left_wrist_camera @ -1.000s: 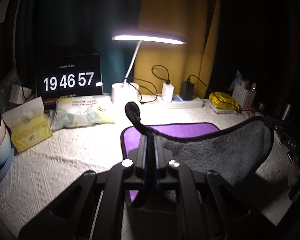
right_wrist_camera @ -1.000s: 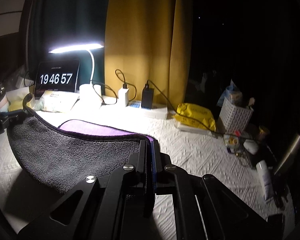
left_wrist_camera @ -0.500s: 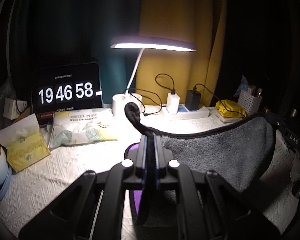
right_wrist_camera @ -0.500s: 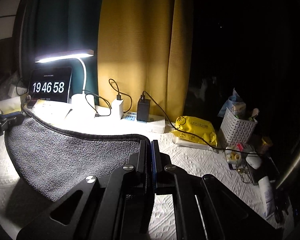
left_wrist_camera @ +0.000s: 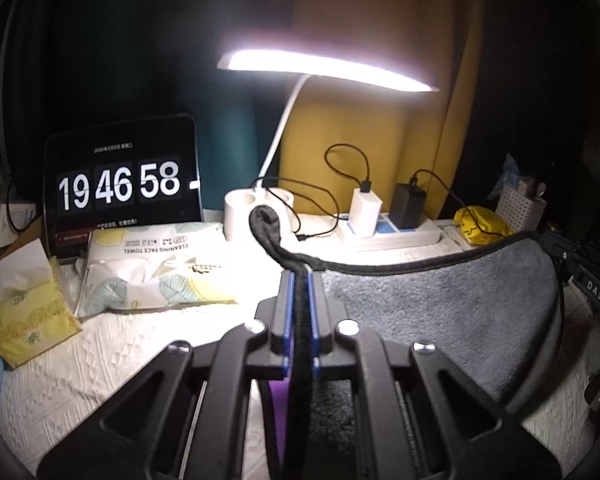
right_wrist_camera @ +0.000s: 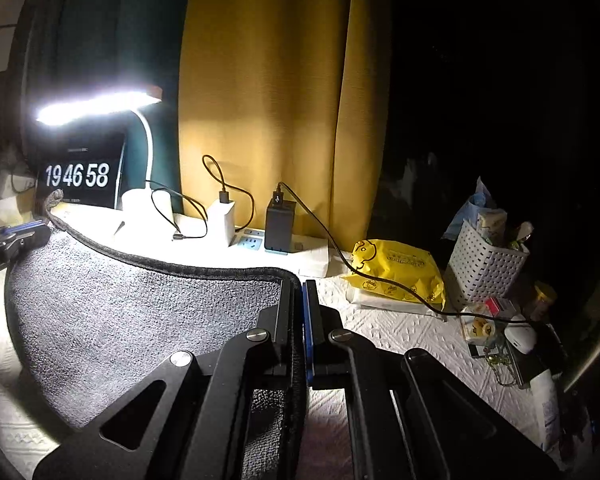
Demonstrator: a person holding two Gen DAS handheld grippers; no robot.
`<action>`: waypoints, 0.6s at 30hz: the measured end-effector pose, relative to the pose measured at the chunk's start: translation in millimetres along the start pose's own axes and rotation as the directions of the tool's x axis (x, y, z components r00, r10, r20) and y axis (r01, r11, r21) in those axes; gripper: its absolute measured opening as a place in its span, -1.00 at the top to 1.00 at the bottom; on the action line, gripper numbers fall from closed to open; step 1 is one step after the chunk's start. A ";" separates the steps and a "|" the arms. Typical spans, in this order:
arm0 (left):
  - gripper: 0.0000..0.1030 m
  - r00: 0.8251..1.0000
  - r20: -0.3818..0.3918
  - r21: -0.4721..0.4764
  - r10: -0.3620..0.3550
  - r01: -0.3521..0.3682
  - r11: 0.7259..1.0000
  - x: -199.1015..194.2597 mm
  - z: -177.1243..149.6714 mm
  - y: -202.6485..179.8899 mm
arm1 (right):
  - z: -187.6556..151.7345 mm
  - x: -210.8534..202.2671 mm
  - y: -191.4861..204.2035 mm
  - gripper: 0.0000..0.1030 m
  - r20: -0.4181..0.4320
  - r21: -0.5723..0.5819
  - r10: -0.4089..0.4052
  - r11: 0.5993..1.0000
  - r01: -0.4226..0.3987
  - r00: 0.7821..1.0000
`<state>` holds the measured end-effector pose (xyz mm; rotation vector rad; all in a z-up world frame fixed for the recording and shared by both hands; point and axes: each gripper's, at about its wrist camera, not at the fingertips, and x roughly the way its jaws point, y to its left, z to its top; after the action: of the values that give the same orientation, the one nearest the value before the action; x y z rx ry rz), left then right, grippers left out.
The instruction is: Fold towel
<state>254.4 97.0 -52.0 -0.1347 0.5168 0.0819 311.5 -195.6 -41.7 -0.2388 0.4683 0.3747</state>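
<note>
A grey towel with a black hem and a purple underside hangs stretched between my two grippers above the white tablecloth. My left gripper is shut on one corner, and the hem loop sticks up past its tips. My right gripper is shut on the other corner. The towel's grey face sags to the left in the right wrist view. The right gripper's body shows at the right edge of the left wrist view, and the left gripper at the left edge of the right wrist view.
A lit desk lamp, a clock display, a pack of face towels and a tissue pack stand behind. A power strip with chargers, a yellow pouch and a white basket line the back right.
Both grippers have lifted the towel's held edge and carried it toward the lamp. The purple side has almost gone from view and the grey side fills more of both views.
</note>
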 end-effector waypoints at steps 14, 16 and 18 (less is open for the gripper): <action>0.87 0.989 -0.146 0.000 0.038 -0.039 0.999 75.8 -17.1 4.1 | -14.0 51.1 3.6 0.91 -0.080 0.033 -0.015 0.999 0.018 0.997; 0.87 0.985 -0.167 -0.011 0.050 -0.053 0.999 82.9 -20.3 9.6 | -18.2 57.3 1.9 0.91 -0.095 0.040 -0.024 0.999 0.027 0.995; 0.87 0.980 -0.191 -0.026 0.051 -0.057 0.998 89.0 -22.8 15.5 | -23.0 64.3 0.2 0.91 -0.112 0.052 -0.029 0.998 0.035 0.993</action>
<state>318.6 112.8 -117.5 -0.1596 0.7105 0.1313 355.5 -183.5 -92.5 -0.2155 0.5828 0.3179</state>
